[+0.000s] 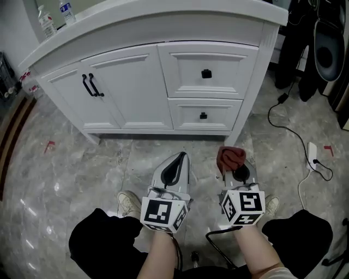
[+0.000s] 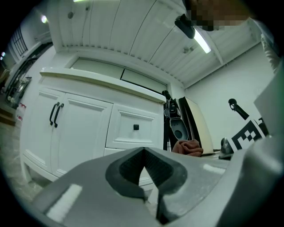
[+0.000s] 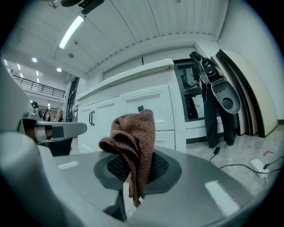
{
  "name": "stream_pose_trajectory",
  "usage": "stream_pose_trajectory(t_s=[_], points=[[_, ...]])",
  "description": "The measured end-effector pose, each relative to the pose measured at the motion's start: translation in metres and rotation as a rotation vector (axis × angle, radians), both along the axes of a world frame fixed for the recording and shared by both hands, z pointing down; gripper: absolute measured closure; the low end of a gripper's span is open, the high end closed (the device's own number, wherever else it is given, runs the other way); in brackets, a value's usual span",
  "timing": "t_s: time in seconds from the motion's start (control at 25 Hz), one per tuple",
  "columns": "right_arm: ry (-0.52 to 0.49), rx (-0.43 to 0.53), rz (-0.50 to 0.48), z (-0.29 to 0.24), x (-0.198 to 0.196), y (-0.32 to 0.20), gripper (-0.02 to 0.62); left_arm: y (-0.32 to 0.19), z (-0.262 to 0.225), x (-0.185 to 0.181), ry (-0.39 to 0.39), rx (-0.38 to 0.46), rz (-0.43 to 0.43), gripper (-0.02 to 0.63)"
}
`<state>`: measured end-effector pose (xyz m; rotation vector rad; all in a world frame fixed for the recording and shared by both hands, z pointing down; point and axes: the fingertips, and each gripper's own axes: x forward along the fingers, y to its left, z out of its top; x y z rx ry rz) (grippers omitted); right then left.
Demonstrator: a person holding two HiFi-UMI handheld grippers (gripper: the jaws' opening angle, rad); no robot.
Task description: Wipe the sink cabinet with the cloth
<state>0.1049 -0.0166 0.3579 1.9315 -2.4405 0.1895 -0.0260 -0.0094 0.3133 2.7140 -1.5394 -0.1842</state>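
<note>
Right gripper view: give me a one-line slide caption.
Right gripper shut on a brown cloth, held short of the white sink cabinet.

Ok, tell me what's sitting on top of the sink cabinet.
Two plastic bottles stand on the countertop of the sink cabinet, at its left end. The rest of the top, any basin included, lies past the head view's upper edge, unseen.
</note>
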Motion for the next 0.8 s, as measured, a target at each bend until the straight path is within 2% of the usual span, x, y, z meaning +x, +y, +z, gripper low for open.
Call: stream_pose_trajectory(t_s=[0.16, 0.4, 0.8], points=[[-0.002, 0.054, 0.005, -0.026, -0.004, 0.031, 0.518, 0.036, -0.023, -0.006, -0.038, 0.051, -0.005, 0.606], [-0.008, 0.083, 0.030, -0.046, -0.002, 0.077, 0.518, 0.081, -0.039, -0.013, -0.045, 0.069, -0.011, 0.606], [-0.021, 0.080, 0.010, -0.043, -0.002, 0.103, 0.518, 0.106, -0.032, -0.005, -0.068, 0.072, -0.006, 0.606]])
